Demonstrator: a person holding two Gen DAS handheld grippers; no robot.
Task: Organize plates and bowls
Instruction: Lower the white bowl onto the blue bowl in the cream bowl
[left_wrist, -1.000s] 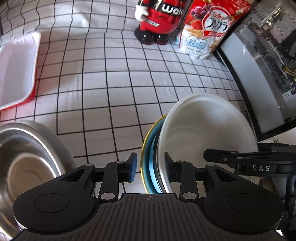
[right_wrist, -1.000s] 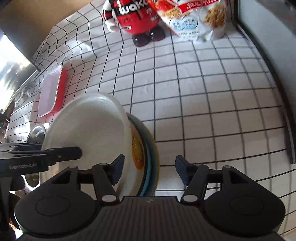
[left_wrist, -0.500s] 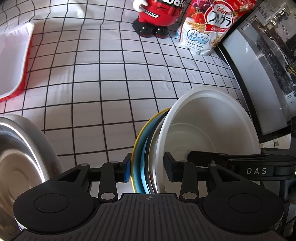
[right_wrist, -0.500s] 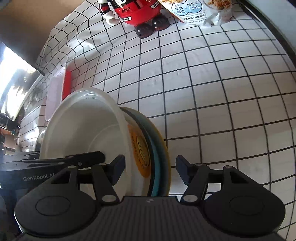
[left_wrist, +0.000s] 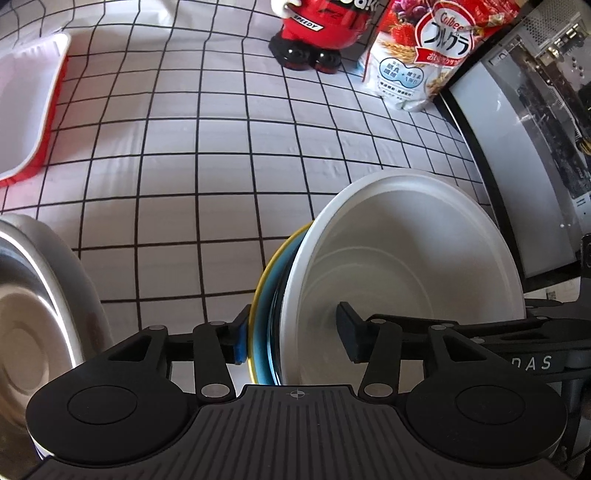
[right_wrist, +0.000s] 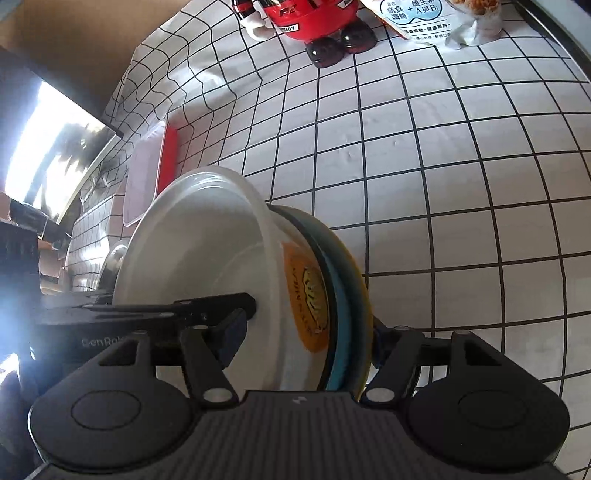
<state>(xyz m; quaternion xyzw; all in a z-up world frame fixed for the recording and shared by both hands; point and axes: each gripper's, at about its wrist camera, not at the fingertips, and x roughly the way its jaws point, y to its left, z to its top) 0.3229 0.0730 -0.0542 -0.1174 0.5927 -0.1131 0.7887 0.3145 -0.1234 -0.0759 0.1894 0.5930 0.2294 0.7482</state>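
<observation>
the left gripper (left_wrist: 291, 338) straddles the rim of a tilted stack with its jaws opening: the right pad stands clear inside the round white plastic bowl (left_wrist: 402, 269), the left pad just beside the yellow-rimmed blue plate (left_wrist: 263, 295) under it. the right gripper (right_wrist: 308, 339) spans the same stack, jaws also opening; whether its pads press i cannot tell. bowl and plates look nested and empty, raised on edge above the checked tablecloth (left_wrist: 207, 140). the shiny steel bowl (left_wrist: 33, 314), empty, likely still needs stacking.
</observation>
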